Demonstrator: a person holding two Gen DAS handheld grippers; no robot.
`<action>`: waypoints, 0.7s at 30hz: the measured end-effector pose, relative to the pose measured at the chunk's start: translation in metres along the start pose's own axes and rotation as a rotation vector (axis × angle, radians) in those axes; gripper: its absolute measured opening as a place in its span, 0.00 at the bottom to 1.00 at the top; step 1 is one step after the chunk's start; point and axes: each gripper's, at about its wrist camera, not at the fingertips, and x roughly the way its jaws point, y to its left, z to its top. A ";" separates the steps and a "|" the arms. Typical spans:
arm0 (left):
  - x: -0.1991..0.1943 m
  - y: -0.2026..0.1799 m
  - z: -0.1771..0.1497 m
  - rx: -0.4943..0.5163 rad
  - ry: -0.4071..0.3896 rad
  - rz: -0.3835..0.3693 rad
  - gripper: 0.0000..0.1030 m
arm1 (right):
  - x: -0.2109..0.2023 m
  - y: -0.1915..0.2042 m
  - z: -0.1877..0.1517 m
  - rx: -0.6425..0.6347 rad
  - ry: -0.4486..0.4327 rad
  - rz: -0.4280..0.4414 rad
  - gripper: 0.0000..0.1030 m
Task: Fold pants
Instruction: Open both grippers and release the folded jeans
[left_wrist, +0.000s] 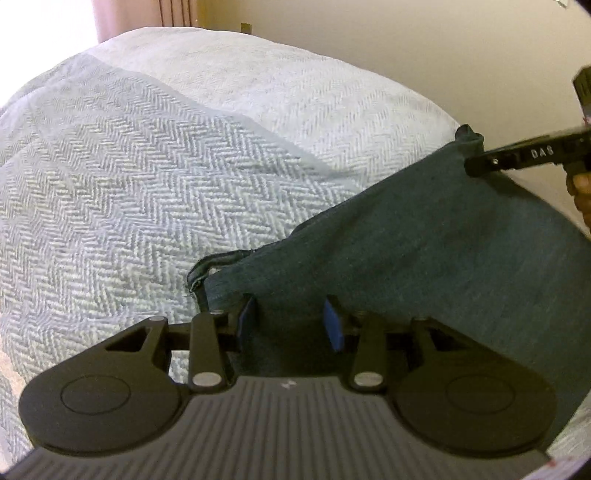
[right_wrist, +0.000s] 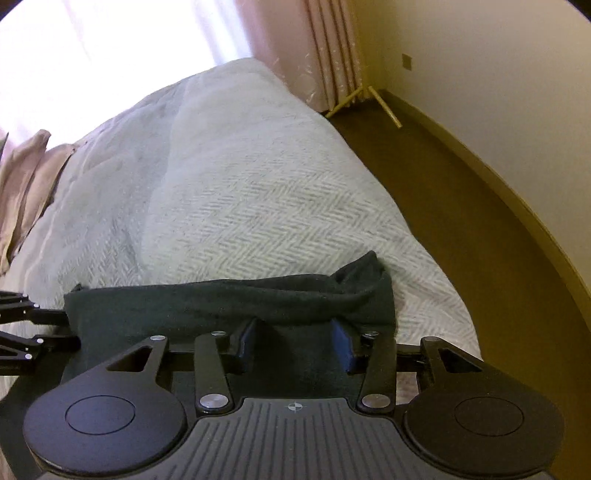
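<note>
Dark teal pants (left_wrist: 424, 240) lie on a pale herringbone bedspread (left_wrist: 166, 166). My left gripper (left_wrist: 290, 321) sits low at the pants' near edge, blue pads wide apart, open, with cloth lying between the fingers. In the right wrist view the pants (right_wrist: 184, 306) form a bunched band across the front. My right gripper (right_wrist: 295, 341) is open over that band, the fabric's folded rim just ahead of its pads. From the left wrist view the right gripper (left_wrist: 476, 162) reaches the pants' far raised corner. The left gripper (right_wrist: 70, 328) shows at the band's left end, fingers apart.
The bed's right edge drops to a brown floor (right_wrist: 461, 206) beside a cream wall (right_wrist: 498, 92). Pink curtains (right_wrist: 317, 55) hang at the far end, and pillows (right_wrist: 26, 177) lie at the left. A hand (left_wrist: 581, 192) holds the right gripper.
</note>
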 end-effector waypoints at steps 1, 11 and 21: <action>-0.006 -0.001 -0.002 -0.002 -0.007 -0.001 0.36 | -0.011 0.003 -0.002 0.000 -0.013 -0.014 0.40; -0.098 -0.014 -0.067 -0.122 -0.040 -0.078 0.33 | -0.153 0.041 -0.095 0.029 -0.077 0.048 0.40; -0.113 -0.021 -0.105 -0.202 0.073 0.056 0.33 | -0.174 0.048 -0.154 0.072 0.079 -0.062 0.41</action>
